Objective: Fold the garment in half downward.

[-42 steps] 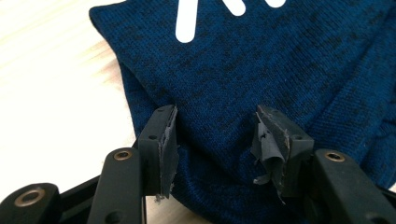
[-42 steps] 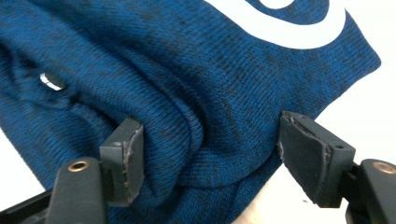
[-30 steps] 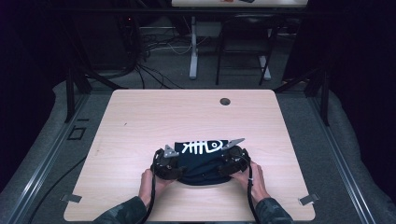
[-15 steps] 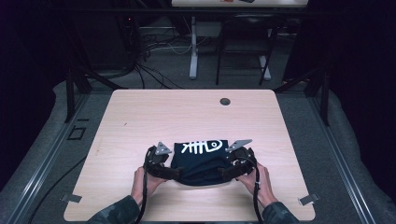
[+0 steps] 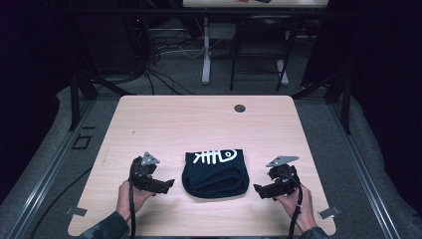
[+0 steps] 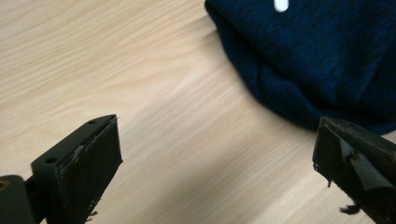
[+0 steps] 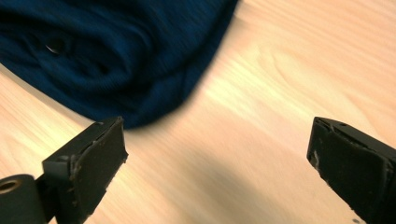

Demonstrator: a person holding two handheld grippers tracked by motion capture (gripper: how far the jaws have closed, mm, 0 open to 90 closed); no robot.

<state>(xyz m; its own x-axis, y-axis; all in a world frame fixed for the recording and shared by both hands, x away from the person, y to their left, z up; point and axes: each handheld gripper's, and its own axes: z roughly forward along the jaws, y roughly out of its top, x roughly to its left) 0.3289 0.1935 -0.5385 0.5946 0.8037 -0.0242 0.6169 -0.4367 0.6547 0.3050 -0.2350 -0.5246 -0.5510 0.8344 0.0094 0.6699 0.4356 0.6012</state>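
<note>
From above, you see the folded dark-blue garment [image 5: 215, 173] with its white fishbone print lying near the front of the wooden table [image 5: 199, 119], your left gripper [image 5: 166, 184] and right gripper [image 5: 259, 189] flanking it, both apart from the cloth. Your left gripper view adds the knit texture: jaws spread wide over bare wood, holding nothing. Your right gripper view shows the rumpled folds, jaws likewise wide apart and empty.

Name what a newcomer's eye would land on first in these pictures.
First, the folded dark-blue garment with a white fishbone print, lying near the front middle of the pale wooden table. Next, the left gripper and right gripper, open and empty, flanking it without touching.
</note>
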